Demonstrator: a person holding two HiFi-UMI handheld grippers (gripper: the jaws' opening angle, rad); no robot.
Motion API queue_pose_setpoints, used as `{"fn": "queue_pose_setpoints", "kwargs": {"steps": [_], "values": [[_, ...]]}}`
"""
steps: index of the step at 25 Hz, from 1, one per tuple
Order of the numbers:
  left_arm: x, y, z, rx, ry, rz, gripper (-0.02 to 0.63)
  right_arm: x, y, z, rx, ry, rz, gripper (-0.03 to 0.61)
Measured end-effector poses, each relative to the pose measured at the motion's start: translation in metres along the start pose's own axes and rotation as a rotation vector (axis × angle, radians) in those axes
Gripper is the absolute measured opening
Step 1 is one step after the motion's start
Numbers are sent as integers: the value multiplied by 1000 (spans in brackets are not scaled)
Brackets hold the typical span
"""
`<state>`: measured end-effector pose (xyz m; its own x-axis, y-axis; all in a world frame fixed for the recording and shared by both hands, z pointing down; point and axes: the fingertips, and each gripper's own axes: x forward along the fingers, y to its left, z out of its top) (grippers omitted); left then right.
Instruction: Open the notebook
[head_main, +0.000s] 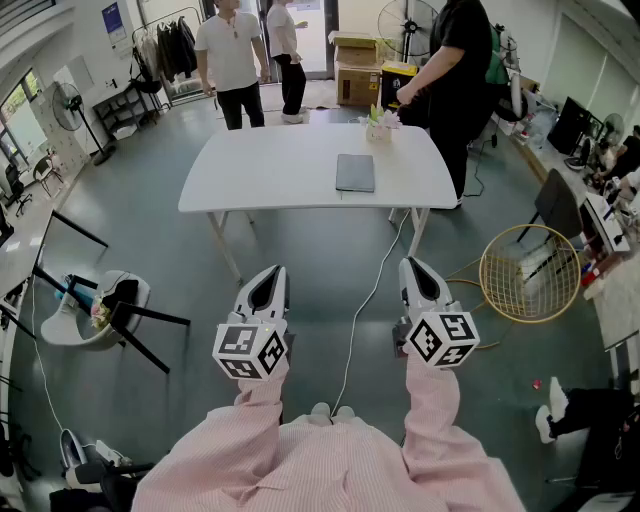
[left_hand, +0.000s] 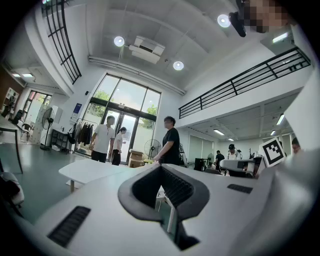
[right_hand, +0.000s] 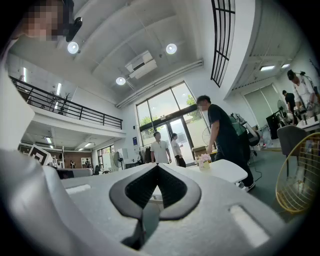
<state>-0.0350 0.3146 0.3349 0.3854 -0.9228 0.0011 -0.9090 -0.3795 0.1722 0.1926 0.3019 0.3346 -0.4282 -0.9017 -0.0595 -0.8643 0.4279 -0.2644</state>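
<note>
Head view steeply down, 2 gripper views level, sharing far table (head_main: 270, 165)

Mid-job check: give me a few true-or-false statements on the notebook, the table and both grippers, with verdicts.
1. The dark grey rectangular notebook lies closed on the white table. True.
2. The right gripper is clamped on the notebook. False: it is shut on nothing, short of the table.
3. The left gripper has its jaws together. True.
4. The small pot of pink flowers stands on the notebook. False: it stands apart from it, near the table's far edge.
</note>
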Motion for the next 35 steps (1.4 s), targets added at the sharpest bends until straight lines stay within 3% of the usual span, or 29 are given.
{"fn": "queue_pose_setpoints", "kwargs": {"steps": [20, 35], "values": [[32, -16, -15, 5, 22, 24, -2, 20, -44, -7, 7, 24, 3, 5], [79, 22, -39, -36, 63, 54, -2, 82, -70, -39, 42, 104, -9, 86]]}}
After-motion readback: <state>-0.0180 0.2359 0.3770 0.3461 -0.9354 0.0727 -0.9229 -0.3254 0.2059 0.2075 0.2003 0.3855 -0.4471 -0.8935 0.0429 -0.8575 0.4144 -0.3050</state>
